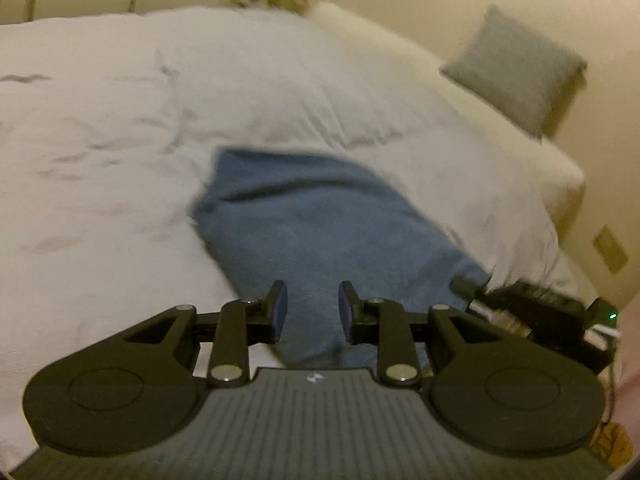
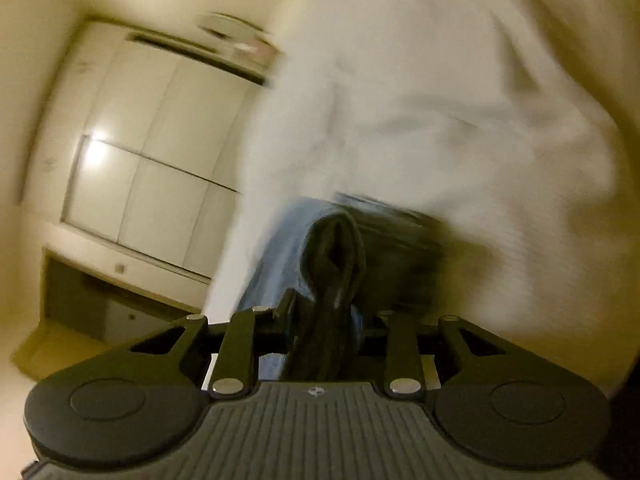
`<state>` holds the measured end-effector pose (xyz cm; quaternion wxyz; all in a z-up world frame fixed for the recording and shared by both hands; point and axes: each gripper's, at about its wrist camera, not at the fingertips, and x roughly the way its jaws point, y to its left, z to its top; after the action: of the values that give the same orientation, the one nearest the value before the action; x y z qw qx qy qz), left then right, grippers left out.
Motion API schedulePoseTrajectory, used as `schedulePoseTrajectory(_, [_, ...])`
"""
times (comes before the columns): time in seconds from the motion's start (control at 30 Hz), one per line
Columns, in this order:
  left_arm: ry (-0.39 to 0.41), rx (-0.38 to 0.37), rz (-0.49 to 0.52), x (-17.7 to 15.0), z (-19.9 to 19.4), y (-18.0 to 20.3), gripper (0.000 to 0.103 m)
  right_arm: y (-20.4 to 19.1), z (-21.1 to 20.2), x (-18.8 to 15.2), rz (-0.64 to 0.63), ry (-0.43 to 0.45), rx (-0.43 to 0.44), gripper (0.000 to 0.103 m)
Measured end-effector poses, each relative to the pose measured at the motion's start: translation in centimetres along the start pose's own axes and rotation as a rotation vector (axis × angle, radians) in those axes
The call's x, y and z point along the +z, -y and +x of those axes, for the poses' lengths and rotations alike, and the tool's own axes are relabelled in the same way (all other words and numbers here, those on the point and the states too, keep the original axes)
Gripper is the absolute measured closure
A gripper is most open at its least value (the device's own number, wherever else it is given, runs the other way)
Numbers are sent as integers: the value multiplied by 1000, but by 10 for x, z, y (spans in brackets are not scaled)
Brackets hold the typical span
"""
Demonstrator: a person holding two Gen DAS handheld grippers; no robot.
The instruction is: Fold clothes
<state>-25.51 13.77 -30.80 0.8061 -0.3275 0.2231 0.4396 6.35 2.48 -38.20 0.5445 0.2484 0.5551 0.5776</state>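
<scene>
A blue cloth (image 1: pixel 304 216) lies spread on the white duvet (image 1: pixel 100 128) of a bed. My left gripper (image 1: pixel 313 308) hovers over the cloth's near end, open and empty. My right gripper (image 1: pixel 532 312) shows at the cloth's right edge. In the right wrist view my right gripper (image 2: pixel 326 312) is shut on a bunched fold of the blue cloth (image 2: pixel 336 256), which looks dark between the jaws. That view is tilted and blurred.
A grey pillow (image 1: pixel 520 68) leans on the wall at the bed's far right corner. White sliding cupboard doors (image 2: pixel 152 148) stand beyond the bed, with a low dark opening (image 2: pixel 92 300) beneath them.
</scene>
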Motion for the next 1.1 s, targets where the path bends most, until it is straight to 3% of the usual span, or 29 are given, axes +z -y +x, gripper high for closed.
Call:
schedulePoseTrajectory(0.03, [-10,1,6,-1,8,4,80,0,2,0,2,1,32,65])
schedulePoseTrajectory(0.1, [-23,-6,2,-4,15,5,80,-8,4,1,-44,2,68,39])
schedulePoseTrajectory(0.17, [-32,-1,-2,-6,23,4,80,-15,5,3,-78,2,68,34])
schedulePoseTrajectory(0.23, [-36,7,-4,-6,29,4,80,-17,4,8,-102,6,31,57])
schedulePoseTrajectory(0.27, [-37,7,-5,-6,29,4,80,-19,1,14,-121,9,11,79])
schedulePoseTrajectory(0.3, [-35,0,-2,-6,31,4,80,-23,-5,14,-149,15,12,83])
schedulePoseTrajectory(0.37, [-35,-5,12,-5,33,8,79,-37,-16,11,-221,37,27,85])
schedulePoseTrajectory(0.53, [-60,43,64,-7,44,13,79,-10,1,20,-194,17,-155,85])
schedulePoseTrajectory(0.57, [-61,48,71,-8,43,13,79,0,4,22,-156,5,-156,84])
schedulePoseTrajectory(0.63, [-61,65,76,-6,38,11,79,-1,1,23,-147,6,-145,76])
schedulePoseTrajectory(0.7, [-55,85,79,-5,31,9,79,-18,-5,22,-214,43,-216,48])
schedulePoseTrajectory(0.9, [-47,30,138,-12,17,23,80,-76,-20,2,-581,163,-334,51])
schedulePoseTrajectory(1.0, [-87,57,170,-22,34,31,79,-81,10,-7,-706,133,-393,60])
schedulePoseTrajectory(1.1, [-101,71,175,-27,46,30,77,-71,31,-17,-801,66,-489,60])
